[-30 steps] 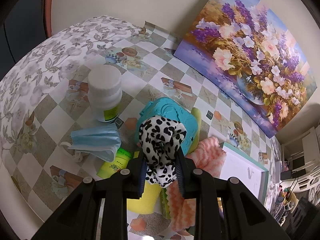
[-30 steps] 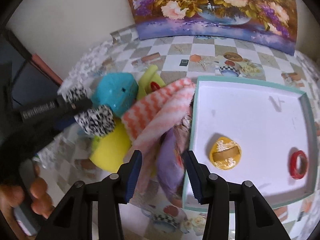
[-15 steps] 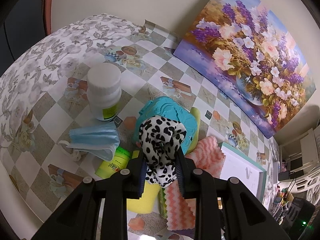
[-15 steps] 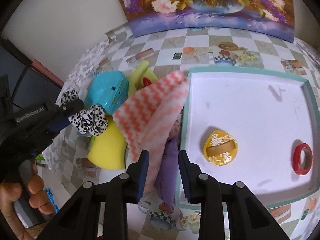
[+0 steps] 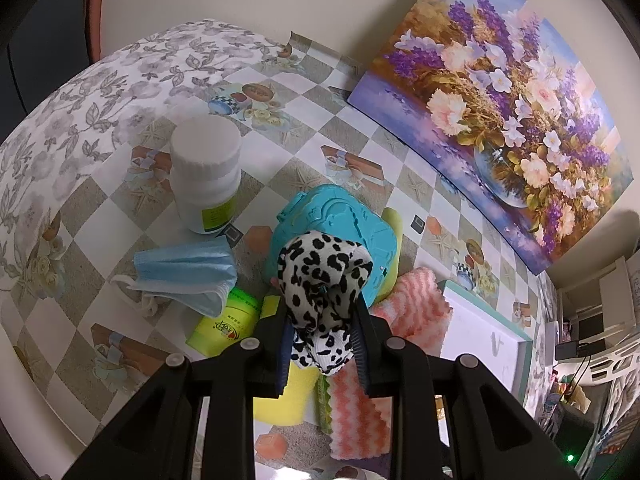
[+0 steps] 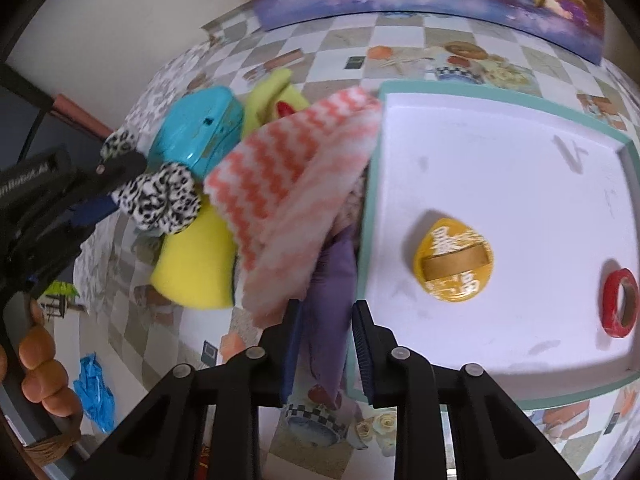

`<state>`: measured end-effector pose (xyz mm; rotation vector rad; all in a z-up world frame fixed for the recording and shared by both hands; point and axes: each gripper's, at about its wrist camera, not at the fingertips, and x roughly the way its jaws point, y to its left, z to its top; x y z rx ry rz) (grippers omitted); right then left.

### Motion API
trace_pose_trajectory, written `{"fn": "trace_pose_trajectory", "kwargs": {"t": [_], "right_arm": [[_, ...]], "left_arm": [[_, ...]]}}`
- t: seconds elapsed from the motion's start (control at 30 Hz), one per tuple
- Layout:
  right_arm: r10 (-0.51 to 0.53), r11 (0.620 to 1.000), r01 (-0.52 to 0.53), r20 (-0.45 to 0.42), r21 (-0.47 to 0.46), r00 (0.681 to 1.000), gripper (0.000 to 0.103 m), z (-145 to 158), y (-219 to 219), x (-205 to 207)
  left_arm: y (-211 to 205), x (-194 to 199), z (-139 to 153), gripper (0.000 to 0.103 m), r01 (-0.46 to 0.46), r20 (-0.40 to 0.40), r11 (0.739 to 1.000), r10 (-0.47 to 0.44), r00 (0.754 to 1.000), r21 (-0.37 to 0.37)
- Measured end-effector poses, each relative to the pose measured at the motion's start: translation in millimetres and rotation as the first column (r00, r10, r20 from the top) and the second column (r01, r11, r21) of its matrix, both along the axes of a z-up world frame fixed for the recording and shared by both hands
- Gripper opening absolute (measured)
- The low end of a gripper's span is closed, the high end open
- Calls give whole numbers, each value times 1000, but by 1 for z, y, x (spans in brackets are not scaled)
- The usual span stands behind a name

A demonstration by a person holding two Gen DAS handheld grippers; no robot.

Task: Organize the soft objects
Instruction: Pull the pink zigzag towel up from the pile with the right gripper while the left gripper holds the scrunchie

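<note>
My left gripper (image 5: 320, 320) is shut on a black-and-white spotted scrunchie (image 5: 322, 276) and holds it above the pile; it also shows in the right wrist view (image 6: 160, 200). My right gripper (image 6: 325, 316) is shut on a bundle of purple cloth (image 6: 334, 292) with an orange-and-white zigzag cloth (image 6: 296, 208) draped over it, lifted beside the tray's left rim. The zigzag cloth also shows in the left wrist view (image 5: 412, 312). A yellow sponge (image 6: 192, 268) lies under the scrunchie.
A white tray with a teal rim (image 6: 500, 100) holds a yellow disc (image 6: 452, 260) and a red tape roll (image 6: 620, 300). A teal plastic case (image 5: 340, 220), white bottle (image 5: 206, 172), blue face mask (image 5: 188, 272) and green packet (image 5: 228, 320) lie on the checked tablecloth. A flower painting (image 5: 500, 100) leans on the wall.
My right gripper has closed on the purple and zigzag cloths and raised them toward the tray's edge. My left gripper has held the scrunchie nearly still.
</note>
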<state>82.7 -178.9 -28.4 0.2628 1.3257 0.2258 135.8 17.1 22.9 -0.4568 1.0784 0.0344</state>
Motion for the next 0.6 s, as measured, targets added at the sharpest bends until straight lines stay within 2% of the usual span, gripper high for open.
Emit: {"fn": "trace_pose_trajectory", "kwargs": {"t": [0.07,0.13,0.3,0.47,0.6], "right_arm": [[14,1000,-14,0,5,1000,28,-1,4,0],[22,1000,-22,0,11,1000,23,-3,7,0],[20,1000,-20,-29,12,999,23,-13,8,2],[7,998,-3,-73,56,997,24,-21,4,2],[32,999,-29,-86,41,996,24,-26,11,0]], "left_arm": [[0,1,0,27,0,-1,1000,0,1000,2],[0,1,0,27,1,-4,1000,-1,1000,4],[-2,3,-4,27,5,-16,1000,-5,1000,3],[-3,3,-4,27,7,-18,1000,-7,1000,6],[-4,3,-4,27,9,-17,1000,-9,1000,9]]}}
